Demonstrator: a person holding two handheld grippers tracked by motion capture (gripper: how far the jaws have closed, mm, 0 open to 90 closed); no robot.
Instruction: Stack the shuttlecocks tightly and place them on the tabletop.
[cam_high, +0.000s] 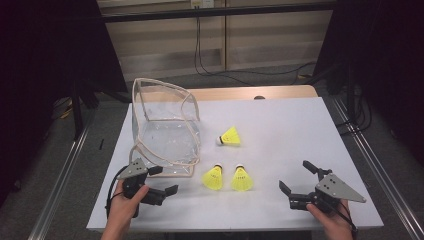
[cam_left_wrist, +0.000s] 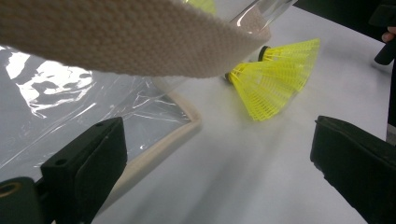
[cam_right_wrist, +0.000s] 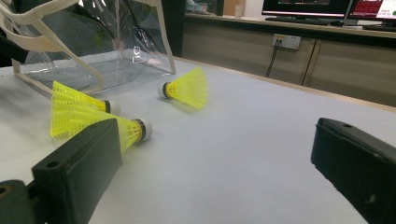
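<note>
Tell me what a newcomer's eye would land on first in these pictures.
Three bright yellow shuttlecocks on the white table: two side by side near the front, one lying on its side farther back. Left of them stands a clear plastic bag with cream edging, and the left gripper and right gripper sit open at the front corners.

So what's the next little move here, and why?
Probably the right gripper should ease forward to the nearest shuttlecock and close on it. Its jaws stand open and hold nothing. Three shuttlecocks lie on the table outside the clear bag, while the left gripper, also open, sits by the bag's strap.
</note>
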